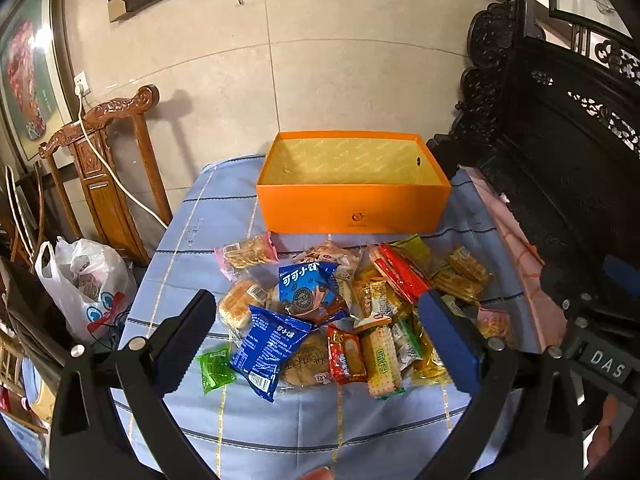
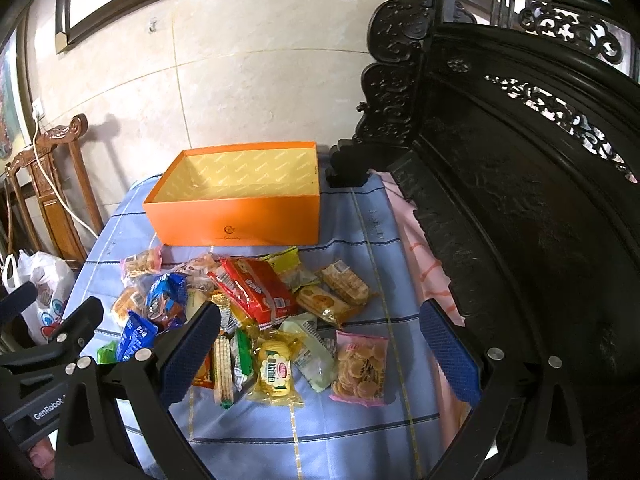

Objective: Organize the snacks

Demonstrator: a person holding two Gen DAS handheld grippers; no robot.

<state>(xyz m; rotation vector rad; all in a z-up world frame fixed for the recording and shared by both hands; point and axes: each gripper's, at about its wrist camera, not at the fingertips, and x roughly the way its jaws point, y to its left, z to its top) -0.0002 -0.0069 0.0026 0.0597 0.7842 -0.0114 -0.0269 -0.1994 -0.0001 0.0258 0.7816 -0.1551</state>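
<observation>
Both grippers, left (image 1: 320, 340) and right (image 2: 320, 344), hang spread wide and empty over the heaped snacks (image 1: 344, 312) on the blue tablecloth (image 1: 312, 432). At 12 o'clock beyond sits the empty orange box (image 1: 352, 208). Slippery, overlapping wrappers could drag neighbours or slide from a pinch.

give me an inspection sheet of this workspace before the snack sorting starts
surface: blue checked tablecloth, pink cloth at its right edge.
job's things: orange box open, no snacks seen inside; snack pile loose in front of it.
clutter: nothing seen on the table beyond the job's things.
grippers: left tongs and right tongs open, holding nothing, above the pile.
cables: white cable from wall socket over wooden chair.
surroundings: white plastic bag on the floor, dark carved furniture.
</observation>
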